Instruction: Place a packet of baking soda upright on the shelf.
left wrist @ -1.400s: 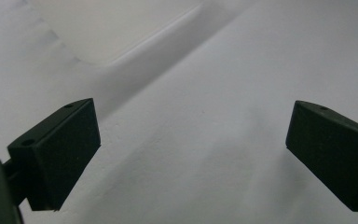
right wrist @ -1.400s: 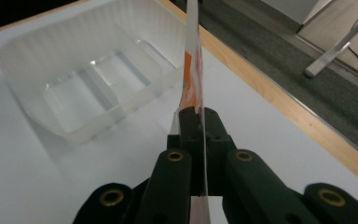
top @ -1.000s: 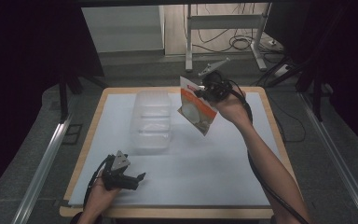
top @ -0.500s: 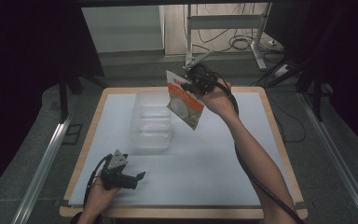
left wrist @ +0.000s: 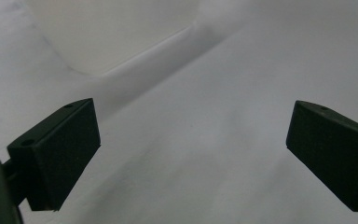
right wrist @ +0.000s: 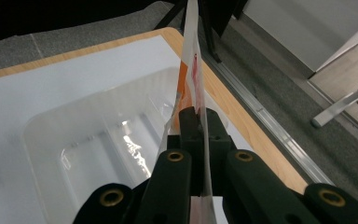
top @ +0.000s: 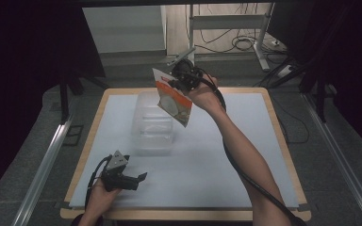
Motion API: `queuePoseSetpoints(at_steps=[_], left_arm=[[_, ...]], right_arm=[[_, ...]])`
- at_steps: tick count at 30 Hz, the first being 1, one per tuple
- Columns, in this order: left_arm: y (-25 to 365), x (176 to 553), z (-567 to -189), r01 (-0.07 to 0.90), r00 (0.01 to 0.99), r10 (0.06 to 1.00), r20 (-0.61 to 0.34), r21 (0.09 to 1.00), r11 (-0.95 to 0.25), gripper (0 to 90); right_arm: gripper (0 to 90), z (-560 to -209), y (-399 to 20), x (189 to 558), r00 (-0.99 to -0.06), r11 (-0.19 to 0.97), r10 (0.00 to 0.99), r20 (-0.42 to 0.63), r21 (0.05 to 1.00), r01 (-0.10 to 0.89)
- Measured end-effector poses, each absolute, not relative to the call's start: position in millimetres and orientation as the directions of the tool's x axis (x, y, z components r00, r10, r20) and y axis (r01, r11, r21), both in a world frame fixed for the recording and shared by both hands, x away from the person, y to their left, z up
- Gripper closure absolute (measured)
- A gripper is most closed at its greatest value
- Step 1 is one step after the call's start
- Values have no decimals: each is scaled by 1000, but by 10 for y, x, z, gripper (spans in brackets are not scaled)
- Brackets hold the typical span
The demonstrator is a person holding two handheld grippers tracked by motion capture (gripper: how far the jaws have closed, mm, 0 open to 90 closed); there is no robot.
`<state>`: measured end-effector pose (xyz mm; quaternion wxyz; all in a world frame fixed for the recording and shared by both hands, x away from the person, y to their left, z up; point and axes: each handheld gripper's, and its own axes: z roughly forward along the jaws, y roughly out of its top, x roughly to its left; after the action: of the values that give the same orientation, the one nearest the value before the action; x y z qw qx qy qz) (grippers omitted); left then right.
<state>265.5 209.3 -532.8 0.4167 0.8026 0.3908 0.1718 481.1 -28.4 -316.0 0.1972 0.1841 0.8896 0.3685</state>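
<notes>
Nearest the person, the left claw [top: 139, 177] rests low on the white worktop [top: 207, 165] by its front left corner, held in the left hand [top: 101, 193]. Its jaws stand wide apart with nothing between them, pointing toward the right. Past it, near the worktop's middle left, sits a clear plastic tub [top: 153, 125], open side up. Farther back, the right claw [top: 175, 81] is raised above the tub's far right corner, clenched on the top edge of a flat white and orange packet [top: 173, 100]. The packet hangs off the worktop, its long axis tilted, upper end toward the far left, lower end slanting down to the right, over the tub's right edge.
</notes>
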Motion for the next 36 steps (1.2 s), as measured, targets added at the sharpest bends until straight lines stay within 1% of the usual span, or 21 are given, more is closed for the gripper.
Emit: queuePoseSetpoints(at_steps=[9, 21, 28, 36], left_arm=[[2075, 2658, -5332, 484, 642, 765, -48, 800, -356, 29], [2074, 2659, -5335, 485, 642, 765, -49, 800, -355, 30], [2067, 2662, -5337, 485, 644, 763, -49, 798, -358, 30], [2061, 2659, -5336, 484, 646, 762, -48, 797, -360, 30]], right_arm=[[892, -3188, -36, 4888, -867, 663, 451, -215, 731, 164], [891, -3295, 263, 4983, -883, 685, 402, -244, 719, 114], [891, -3357, 379, 4956, -897, 701, 359, -257, 709, 77], [891, -3485, 515, 4948, -909, 702, 340, -240, 708, 75]])
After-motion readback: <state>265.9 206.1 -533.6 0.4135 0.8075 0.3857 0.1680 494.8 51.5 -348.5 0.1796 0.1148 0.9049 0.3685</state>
